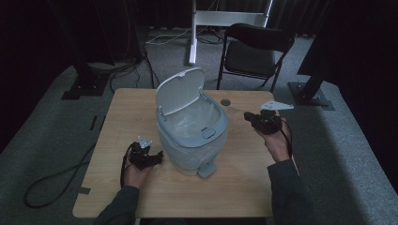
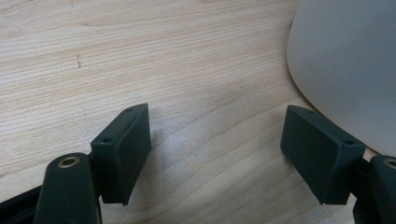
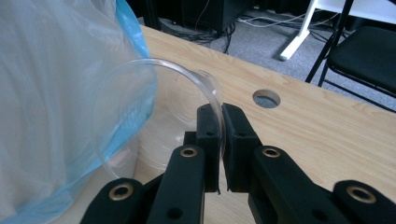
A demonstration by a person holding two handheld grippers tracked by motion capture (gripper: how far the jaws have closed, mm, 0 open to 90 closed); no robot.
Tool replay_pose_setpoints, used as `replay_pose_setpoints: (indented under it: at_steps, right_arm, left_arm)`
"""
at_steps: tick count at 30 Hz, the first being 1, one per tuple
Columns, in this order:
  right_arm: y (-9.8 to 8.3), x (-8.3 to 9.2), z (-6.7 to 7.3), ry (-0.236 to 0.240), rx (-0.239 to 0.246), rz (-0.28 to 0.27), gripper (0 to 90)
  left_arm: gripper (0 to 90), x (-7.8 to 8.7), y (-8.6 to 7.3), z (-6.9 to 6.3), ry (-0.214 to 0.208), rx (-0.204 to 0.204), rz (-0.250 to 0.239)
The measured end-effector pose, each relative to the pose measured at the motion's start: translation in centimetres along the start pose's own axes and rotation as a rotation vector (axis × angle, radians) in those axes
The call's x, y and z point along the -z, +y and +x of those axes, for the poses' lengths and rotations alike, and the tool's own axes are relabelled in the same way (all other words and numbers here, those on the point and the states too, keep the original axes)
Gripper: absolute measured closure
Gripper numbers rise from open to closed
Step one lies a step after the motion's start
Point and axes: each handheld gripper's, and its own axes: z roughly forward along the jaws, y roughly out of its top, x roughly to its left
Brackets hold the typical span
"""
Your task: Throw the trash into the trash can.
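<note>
Right gripper view shows the right tongs point(image 3: 223, 140) pinched on the rim of a clear plastic cup point(image 3: 154, 112), the two black jaws nearly together with only the thin wall between them. The cup is see-through and colourless, with a round rolled rim and a faint ribbed base; it is tipped on its side so its open mouth faces the camera, and the wood grain and the bin show through it. It hangs just beside the bin liner point(image 3: 56, 93), a cloudy whitish bag with a blue edge; whether cup and liner touch I cannot tell.

In the high view the cup is hard to make out; the right tongs point(image 1: 248, 116) are held above the surface point(image 1: 131, 108) at the right side of the grey pedal bin point(image 1: 192, 140), whose lid point(image 1: 180, 90) stands up and open, the liner folded over its rim. A small round hole point(image 1: 225, 101) is in the surface behind the bin.

The left tongs point(image 1: 157, 156) lie low at the bin's left side. In the left gripper view their jaws stand wide apart with nothing between them, bare wood underneath and the pale curved bin wall point(image 2: 345, 60) just beside one jaw.
</note>
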Motion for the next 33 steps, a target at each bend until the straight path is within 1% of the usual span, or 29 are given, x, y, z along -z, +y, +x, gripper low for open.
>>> replay_pose_setpoints:
  at_steps: [5,16,29,33]
  right_arm:
    - [0.4,0.2,0.0,-0.001,0.005,-0.008,85.9]
    - [1.7,1.3,0.4,0.001,0.021,-0.048,85.9]
    - [2.5,2.3,0.6,-0.004,0.029,-0.081,85.9]
    - [2.9,2.8,0.8,-0.004,0.032,-0.099,85.9]
  left_arm:
    - [24.3,0.0,0.0,0.0,0.0,0.0,0.0]
    - [24.3,0.0,0.0,0.0,0.0,0.0,0.0]
    - [24.3,0.0,0.0,0.0,0.0,0.0,0.0]
    - [24.3,0.0,0.0,0.0,0.0,0.0,0.0]
